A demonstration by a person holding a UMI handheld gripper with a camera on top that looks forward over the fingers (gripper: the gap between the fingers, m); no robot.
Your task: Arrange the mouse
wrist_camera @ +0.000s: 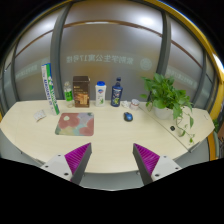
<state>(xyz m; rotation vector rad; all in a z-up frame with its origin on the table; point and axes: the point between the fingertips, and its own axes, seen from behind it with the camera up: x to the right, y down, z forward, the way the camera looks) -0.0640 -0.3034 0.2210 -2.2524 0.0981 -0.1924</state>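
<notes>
Tool (111, 160) wide open, holding nothing. Mouse (127, 117) sits on the tabletop (110, 138) well beyond the fingers, right of the mouse mat (75, 123), near the plant (166, 97).

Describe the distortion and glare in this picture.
Gripper view: strong fisheye bends the table edge and window frames into curves; the frosted window behind is bright and washed out; the mouse and mat stay readable; the gripper has open jaws.
</notes>
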